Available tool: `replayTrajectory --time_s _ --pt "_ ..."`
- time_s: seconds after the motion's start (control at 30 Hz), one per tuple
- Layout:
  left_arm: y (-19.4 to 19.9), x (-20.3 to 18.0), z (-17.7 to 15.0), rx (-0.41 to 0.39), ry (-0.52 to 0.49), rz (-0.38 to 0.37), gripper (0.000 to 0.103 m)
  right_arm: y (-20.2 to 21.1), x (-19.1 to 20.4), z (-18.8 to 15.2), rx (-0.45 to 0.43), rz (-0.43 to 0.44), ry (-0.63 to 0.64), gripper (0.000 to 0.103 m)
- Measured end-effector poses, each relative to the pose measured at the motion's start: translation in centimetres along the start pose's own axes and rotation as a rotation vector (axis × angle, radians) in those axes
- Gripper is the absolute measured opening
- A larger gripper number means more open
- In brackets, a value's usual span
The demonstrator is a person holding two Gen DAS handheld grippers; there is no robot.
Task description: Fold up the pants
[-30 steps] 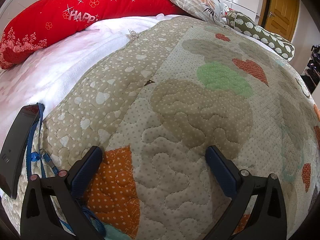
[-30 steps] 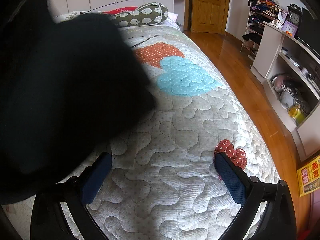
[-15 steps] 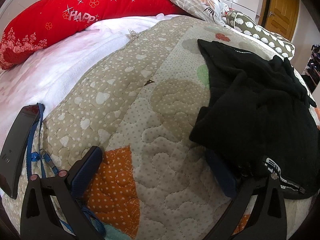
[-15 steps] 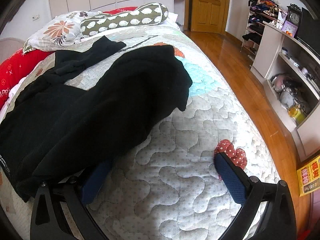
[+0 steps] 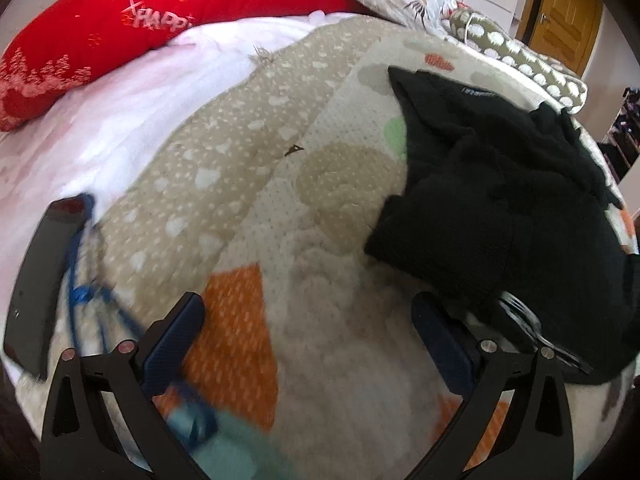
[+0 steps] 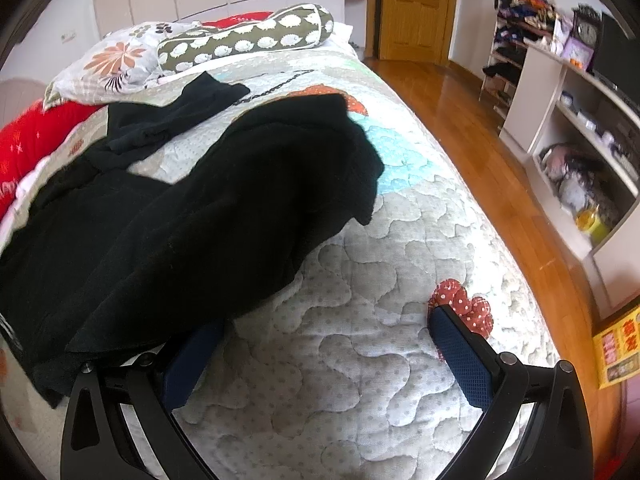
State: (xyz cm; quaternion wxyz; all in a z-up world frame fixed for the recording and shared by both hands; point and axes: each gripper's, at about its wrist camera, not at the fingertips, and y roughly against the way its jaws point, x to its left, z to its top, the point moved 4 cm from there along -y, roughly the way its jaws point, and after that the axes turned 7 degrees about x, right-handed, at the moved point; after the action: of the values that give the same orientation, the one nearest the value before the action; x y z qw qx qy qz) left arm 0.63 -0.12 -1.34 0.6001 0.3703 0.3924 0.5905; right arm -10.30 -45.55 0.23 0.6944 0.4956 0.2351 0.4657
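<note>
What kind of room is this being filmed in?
Almost certainly a home bedroom: a bed under a quilted bedspread, pillows such as the red pillow at its head, and open shelves of household clutter beside a wooden door.

Black pants [image 6: 192, 216] lie crumpled and unfolded across the left half of the frame, one leg [image 6: 180, 116] trailing toward upper left.

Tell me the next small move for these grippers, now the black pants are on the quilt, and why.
Probably bring the right gripper left to pinch the near edge of the crumpled black fleece pants. Both it and the left gripper are open and empty, and the pants lie bunched on the patchwork quilt, so they need spreading flat before any fold.
</note>
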Motion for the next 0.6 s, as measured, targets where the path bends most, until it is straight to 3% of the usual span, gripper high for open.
replayTrajectory --time_s 0.23,0.3,0.47,0.5,0.6 --pt "8.0 -1.7 -2.3 -0.205 -0.077 -0.012 0.103 5.0 -0.7 -0.8 -0.105 0.105 -0.035 0.103" --pt "9.2 -3.0 -2.1 -0.177 -0.098 -0.059 0.103 6.1 -0.4 -0.7 -0.128 0.133 -0.024 0.103" --pt "9.6 -6.1 -2.6 -0.196 -0.148 -0.093 0.103 7.3 0.8 -0.8 -0.153 0.162 0.030 0.103" --pt "9.1 -6.7 -2.4 -0.171 -0.172 -0.063 0.103 7.3 1.2 -0.9 -0.156 0.159 0.046 0.103" --pt "9.2 -8.1 -2.7 -0.218 -0.179 -0.086 0.103 7.3 1.9 -1.2 -0.166 0.145 0.086 0.103"
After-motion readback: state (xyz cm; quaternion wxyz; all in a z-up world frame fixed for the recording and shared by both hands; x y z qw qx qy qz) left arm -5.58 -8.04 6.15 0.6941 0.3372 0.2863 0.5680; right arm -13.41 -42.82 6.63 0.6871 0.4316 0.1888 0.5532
